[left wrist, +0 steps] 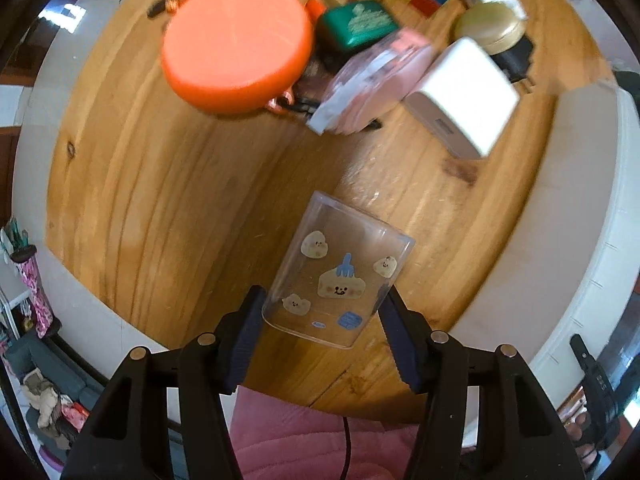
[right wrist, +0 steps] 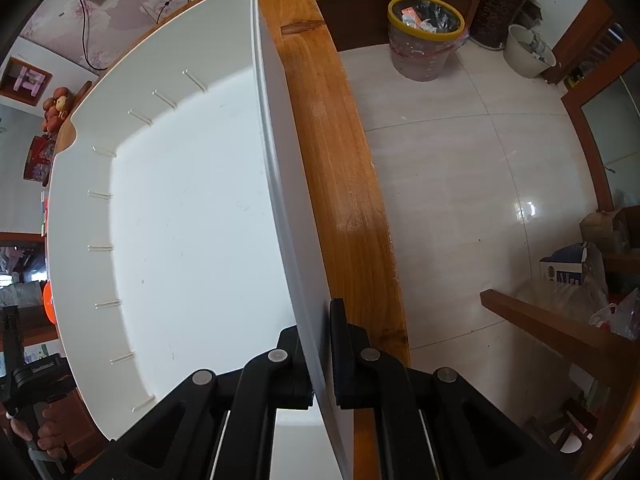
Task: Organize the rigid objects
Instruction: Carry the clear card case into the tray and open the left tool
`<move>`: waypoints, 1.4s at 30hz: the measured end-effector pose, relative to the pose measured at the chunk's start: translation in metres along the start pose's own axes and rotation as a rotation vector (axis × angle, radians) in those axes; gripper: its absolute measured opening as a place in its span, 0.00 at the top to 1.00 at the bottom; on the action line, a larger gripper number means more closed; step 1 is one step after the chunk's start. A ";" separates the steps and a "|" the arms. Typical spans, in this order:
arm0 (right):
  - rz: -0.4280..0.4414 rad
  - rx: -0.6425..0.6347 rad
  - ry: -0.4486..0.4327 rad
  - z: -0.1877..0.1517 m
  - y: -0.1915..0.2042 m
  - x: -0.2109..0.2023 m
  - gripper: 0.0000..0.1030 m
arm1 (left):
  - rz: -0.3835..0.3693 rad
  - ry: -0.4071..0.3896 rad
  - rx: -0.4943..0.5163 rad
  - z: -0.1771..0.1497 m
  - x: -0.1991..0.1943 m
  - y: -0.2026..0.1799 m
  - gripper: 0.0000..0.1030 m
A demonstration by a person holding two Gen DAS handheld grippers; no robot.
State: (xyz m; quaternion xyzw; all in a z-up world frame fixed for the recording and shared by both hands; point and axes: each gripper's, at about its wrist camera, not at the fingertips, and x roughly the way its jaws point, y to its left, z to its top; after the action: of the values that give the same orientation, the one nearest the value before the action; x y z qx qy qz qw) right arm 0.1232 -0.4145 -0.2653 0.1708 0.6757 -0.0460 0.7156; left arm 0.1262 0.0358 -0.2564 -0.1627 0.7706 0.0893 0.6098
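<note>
Left claw (left wrist: 322, 312) clamps clear sticker box (left wrist: 336, 272) across short sides; light, stiff, slick plastic. Right claw (right wrist: 320, 354) pinches white bin (right wrist: 280, 160) wall.

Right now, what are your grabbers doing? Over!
Left gripper shut on clear cup, above the table. Right gripper shut on white bin wall. Bin empty as far as seen. Nothing in the way.

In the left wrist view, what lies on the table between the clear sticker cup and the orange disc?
Nothing: the left wrist view shows only bare wooden table between the cup and the orange disc.
</note>
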 end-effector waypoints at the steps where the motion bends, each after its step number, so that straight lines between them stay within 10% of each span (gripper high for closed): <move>1: -0.001 0.001 0.000 0.000 0.000 0.000 0.94 | -0.003 -0.012 0.010 -0.001 -0.007 -0.001 0.41; 21: 0.021 -0.003 -0.013 -0.002 -0.005 0.000 0.94 | -0.024 -0.296 0.369 -0.039 -0.137 -0.101 0.41; 42: 0.019 -0.041 -0.012 -0.003 0.003 0.001 0.93 | 0.014 -0.101 0.772 -0.096 -0.055 -0.216 0.40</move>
State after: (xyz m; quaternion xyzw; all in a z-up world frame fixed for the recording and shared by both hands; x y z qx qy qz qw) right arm 0.1215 -0.4106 -0.2657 0.1623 0.6706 -0.0262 0.7234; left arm 0.1281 -0.1894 -0.1668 0.0886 0.7176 -0.1950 0.6627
